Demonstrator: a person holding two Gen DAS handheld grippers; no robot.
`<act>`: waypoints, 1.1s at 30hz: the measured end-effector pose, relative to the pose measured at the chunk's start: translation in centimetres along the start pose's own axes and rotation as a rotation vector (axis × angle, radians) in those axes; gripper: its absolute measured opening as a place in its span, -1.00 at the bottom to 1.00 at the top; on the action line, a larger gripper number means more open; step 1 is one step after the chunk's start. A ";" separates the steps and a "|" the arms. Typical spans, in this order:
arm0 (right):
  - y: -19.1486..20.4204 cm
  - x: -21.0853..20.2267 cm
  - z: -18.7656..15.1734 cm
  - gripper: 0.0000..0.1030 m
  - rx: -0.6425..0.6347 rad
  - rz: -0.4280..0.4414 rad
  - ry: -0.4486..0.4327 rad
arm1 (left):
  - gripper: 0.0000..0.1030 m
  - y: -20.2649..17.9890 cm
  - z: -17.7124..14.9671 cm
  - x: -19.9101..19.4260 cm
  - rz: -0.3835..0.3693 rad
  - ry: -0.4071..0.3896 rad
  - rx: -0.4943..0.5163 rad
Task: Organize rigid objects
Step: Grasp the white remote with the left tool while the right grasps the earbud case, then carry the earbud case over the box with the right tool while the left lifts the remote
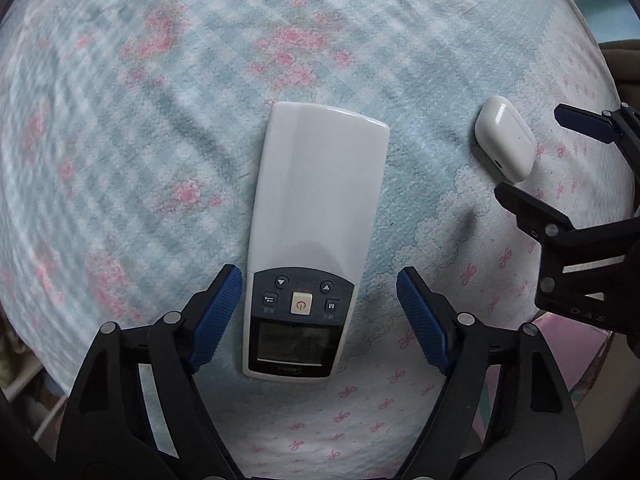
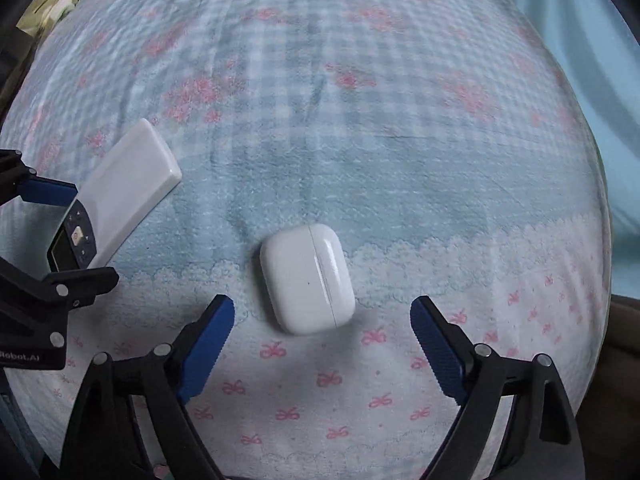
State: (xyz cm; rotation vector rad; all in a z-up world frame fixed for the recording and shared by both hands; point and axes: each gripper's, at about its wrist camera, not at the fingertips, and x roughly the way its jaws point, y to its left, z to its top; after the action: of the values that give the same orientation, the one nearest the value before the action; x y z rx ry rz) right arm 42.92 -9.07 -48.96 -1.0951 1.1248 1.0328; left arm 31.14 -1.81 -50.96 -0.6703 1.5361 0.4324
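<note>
A white remote control (image 1: 316, 216) with a dark button panel and a screen lies flat on the blue and pink bedspread (image 1: 160, 120). My left gripper (image 1: 319, 304) is open, its blue pads on either side of the remote's screen end, not touching it. A white earbud case (image 2: 307, 278) lies to the right of the remote and also shows in the left wrist view (image 1: 506, 136). My right gripper (image 2: 322, 332) is open, just short of the case. The remote shows at the left in the right wrist view (image 2: 128, 192), with the left gripper (image 2: 60, 236) around its near end.
The right gripper (image 1: 532, 160) reaches in from the right edge of the left wrist view, open around the case's near side. The bedspread (image 2: 400, 120) stretches far ahead. A pale blue cloth (image 2: 592, 60) lies beyond the bed's right edge.
</note>
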 end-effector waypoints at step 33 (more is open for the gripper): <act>2.6 -0.5 1.7 -0.21 0.014 0.076 0.046 | 0.08 1.5 0.3 -2.6 -0.055 -0.031 0.037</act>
State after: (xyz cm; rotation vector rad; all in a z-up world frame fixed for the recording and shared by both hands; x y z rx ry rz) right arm 40.57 -7.01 -48.67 -1.0768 1.2160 1.0622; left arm 30.32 -0.08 -48.65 -0.6724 1.4889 0.3701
